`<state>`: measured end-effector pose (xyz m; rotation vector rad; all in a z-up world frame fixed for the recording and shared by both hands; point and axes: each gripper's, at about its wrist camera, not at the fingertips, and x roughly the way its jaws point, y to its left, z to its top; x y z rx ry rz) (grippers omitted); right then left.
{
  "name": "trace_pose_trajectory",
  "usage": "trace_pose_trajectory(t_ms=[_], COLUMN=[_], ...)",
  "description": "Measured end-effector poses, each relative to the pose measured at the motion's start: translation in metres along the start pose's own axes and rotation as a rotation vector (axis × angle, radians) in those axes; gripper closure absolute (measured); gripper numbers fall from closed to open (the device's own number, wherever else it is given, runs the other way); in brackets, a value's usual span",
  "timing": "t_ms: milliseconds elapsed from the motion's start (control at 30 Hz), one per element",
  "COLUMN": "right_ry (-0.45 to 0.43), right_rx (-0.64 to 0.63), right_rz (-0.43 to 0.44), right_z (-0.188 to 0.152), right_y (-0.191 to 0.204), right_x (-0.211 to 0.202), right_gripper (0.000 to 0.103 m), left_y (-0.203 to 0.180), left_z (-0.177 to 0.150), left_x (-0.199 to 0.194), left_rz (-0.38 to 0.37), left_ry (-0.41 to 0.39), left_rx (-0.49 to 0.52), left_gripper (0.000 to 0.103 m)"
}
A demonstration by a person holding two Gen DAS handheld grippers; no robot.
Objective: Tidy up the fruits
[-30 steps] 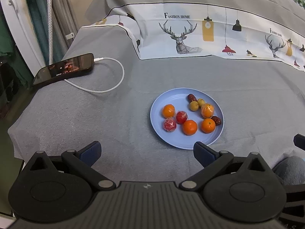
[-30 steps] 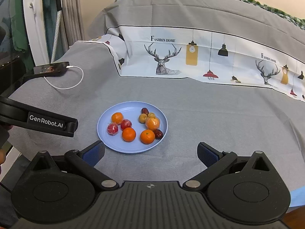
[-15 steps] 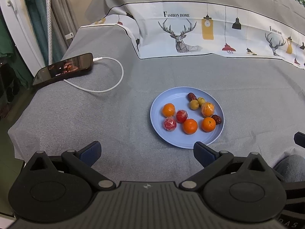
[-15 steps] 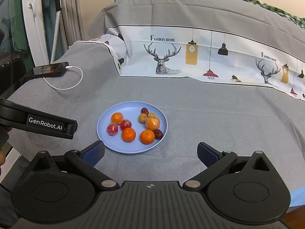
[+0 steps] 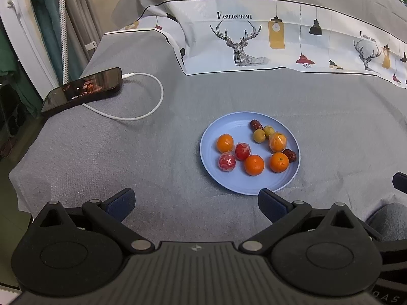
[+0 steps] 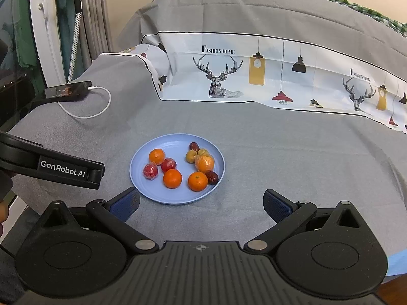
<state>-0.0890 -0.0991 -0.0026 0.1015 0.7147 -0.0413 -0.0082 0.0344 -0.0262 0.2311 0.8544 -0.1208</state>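
Observation:
A light blue plate (image 5: 236,186) (image 6: 178,198) lies on a grey bedsheet and holds several fruits: oranges (image 5: 254,165) (image 6: 172,178), two red wrapped fruits (image 5: 227,162) (image 6: 150,171), a wrapped orange (image 5: 277,141), small yellow fruits (image 5: 259,136) and dark red dates (image 5: 256,125). My left gripper (image 5: 195,200) is open and empty, just in front of the plate's near left rim. My right gripper (image 6: 201,202) is open and empty, in front of the plate's near rim. The left gripper's body (image 6: 63,169) shows at the left of the right wrist view.
A black phone (image 5: 84,89) (image 6: 68,90) with a white charging cable (image 5: 150,99) lies at the bed's far left corner. A deer-print pillowcase (image 5: 254,43) runs along the back. The bed edge drops off at the left, by a white door frame (image 6: 43,25).
Almost nothing: the left wrist view has drifted very slightly, the plate sitting a touch higher in frame. Both grippers stay open.

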Motion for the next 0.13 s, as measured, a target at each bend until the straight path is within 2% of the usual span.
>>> trace_pose_trajectory(t_ms=[133], right_ry=[0.001], right_rx=[0.000], right_rz=[0.011], right_z=[-0.0006], right_y=[-0.0015], right_x=[0.0007], right_gripper=[0.001], left_y=[0.0007], left_z=[-0.0007], left_x=[0.0032], left_rz=[0.012], left_ry=[0.007], left_rx=[-0.008], left_gripper=[0.000])
